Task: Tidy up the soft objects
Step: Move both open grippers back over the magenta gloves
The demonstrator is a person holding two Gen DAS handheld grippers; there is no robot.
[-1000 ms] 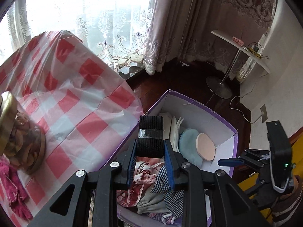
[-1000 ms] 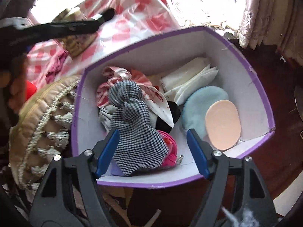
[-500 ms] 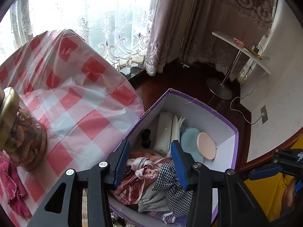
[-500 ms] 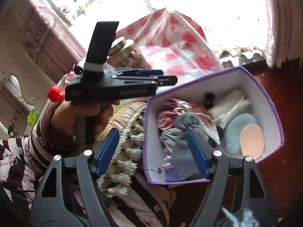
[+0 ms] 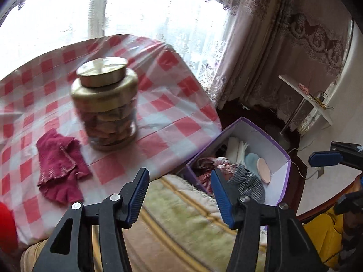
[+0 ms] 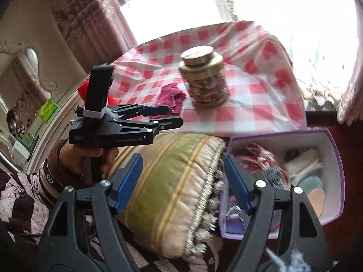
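Blue-padded, the left gripper (image 5: 179, 195) is opening with nothing between its jaws, aimed toward the table (image 5: 158, 122), probably for the next piece. The right gripper (image 6: 181, 183) hangs wide and empty over a cushion (image 6: 172, 181). Crimson gloves (image 5: 59, 170) lie limp and flat beside the jar (image 5: 106, 104); they look knitted, though blurred. The box (image 5: 283, 176) already holds cloths.
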